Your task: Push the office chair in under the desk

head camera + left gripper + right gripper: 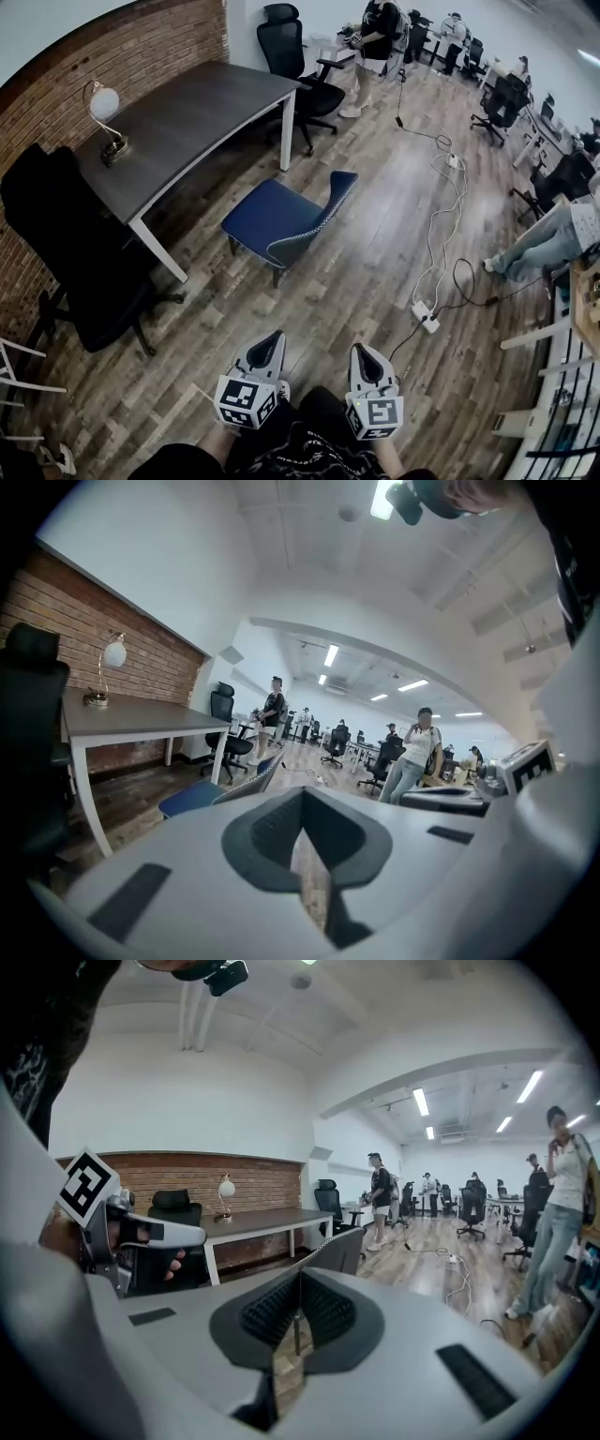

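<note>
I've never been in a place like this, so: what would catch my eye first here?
A blue chair stands alone mid-floor, apart from the dark desk along the brick wall. At the bottom of the head view, the left gripper and right gripper, both shut and empty, point toward it.

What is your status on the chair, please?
Shut and empty: left gripper, right gripper. Untouched, blue chair stands apart from desk. Nothing between them; black chair at desk's end.
</note>
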### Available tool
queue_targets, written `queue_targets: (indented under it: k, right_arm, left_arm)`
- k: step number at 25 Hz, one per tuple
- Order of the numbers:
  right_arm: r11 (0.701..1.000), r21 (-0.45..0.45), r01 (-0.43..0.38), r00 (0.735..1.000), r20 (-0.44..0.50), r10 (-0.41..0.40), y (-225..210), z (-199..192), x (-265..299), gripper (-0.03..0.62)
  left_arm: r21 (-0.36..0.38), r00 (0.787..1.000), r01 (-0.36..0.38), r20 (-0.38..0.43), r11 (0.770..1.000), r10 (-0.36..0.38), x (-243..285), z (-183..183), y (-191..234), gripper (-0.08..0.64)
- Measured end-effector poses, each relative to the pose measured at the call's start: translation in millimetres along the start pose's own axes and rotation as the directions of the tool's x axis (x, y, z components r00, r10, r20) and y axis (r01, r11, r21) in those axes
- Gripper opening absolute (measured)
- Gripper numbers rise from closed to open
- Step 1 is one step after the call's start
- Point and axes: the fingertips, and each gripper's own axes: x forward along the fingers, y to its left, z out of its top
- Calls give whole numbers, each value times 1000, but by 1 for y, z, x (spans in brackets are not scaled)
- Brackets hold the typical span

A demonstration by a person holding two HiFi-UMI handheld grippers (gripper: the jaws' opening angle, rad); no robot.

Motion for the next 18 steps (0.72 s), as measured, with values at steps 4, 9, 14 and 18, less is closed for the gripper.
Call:
queue_targets:
  k: [4, 9, 14, 18]
  right_arm:
    - [1000, 3, -11, 999, -32, 11, -6, -7, 8, 5]
    - [1000, -2, -31, 999, -39, 31, -26, -11, 28, 5]
    - [998, -10, -58, 998, -34, 58, -59, 3, 61, 5]
    - [996, -22, -91, 995, -34, 90, -84, 14, 89, 5]
  left_arm:
    - [-6, 1000, -10, -15, 1000, 10, 12, -2, 5, 8]
    - [13, 1000, -21, -18, 1000, 22, 41, -1, 3, 8]
    - [23, 998, -57, -19, 998, 57, 74, 10, 4, 8]
    - [15, 995, -97, -24, 995, 97, 102, 18, 6, 8]
